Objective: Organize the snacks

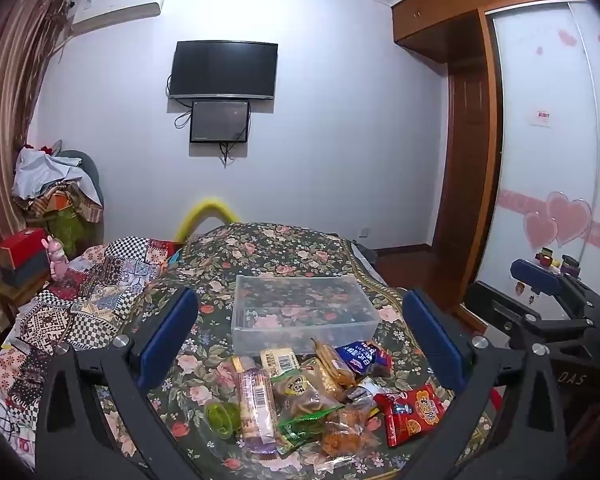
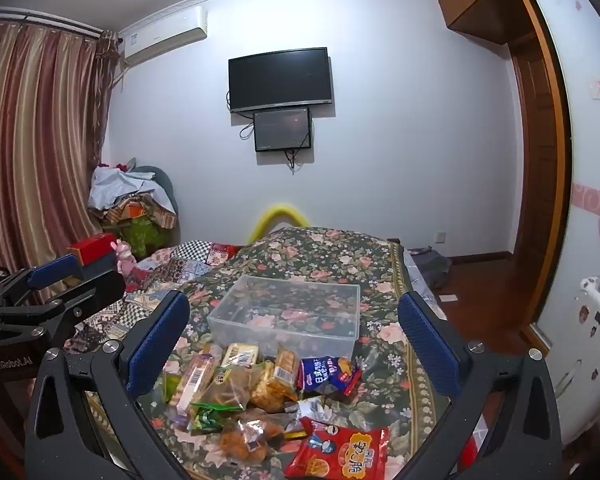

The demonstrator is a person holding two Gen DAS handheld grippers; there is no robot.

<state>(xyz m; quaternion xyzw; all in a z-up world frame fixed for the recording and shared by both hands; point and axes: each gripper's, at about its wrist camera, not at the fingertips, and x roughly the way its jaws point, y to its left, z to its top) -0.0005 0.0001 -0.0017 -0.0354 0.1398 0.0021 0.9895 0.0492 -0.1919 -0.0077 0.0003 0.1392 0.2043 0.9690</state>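
A clear, empty plastic box (image 1: 304,312) (image 2: 288,312) sits on the floral bedspread (image 1: 260,248) (image 2: 320,252). A heap of snack packets lies just in front of it: a red packet (image 1: 412,410) (image 2: 340,456), a blue packet (image 1: 364,358) (image 2: 326,372), a purple-wrapped bar (image 1: 256,400), a green jelly cup (image 1: 220,418) and several clear bags of fried snacks (image 1: 340,428) (image 2: 244,440). My left gripper (image 1: 300,340) is open and empty above the heap. My right gripper (image 2: 292,340) is open and empty above the heap too.
A patchwork quilt (image 1: 100,280) (image 2: 188,264) lies left of the bedspread. A red box (image 1: 20,244) and a pink toy (image 1: 56,258) stand at the far left. A wardrobe (image 1: 540,160) and wooden floor (image 2: 480,292) are to the right.
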